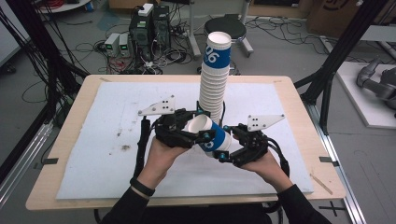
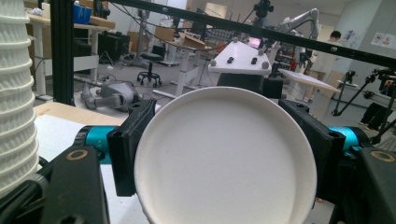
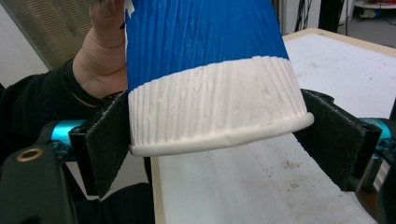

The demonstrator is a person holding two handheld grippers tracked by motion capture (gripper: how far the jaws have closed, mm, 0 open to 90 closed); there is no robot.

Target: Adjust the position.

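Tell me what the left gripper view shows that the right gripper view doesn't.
Left gripper view alone: the cup's flat, round white end facing the camera, the ribbed stack of cups at the left edge, and the other gripper's grey plate behind the cup. Right gripper view alone: the cup's blue ribbed side, its white band and rolled rim, a hand beyond it, and the stained white mat. Both: the same cup sitting between that view's own black jaws, above the table.
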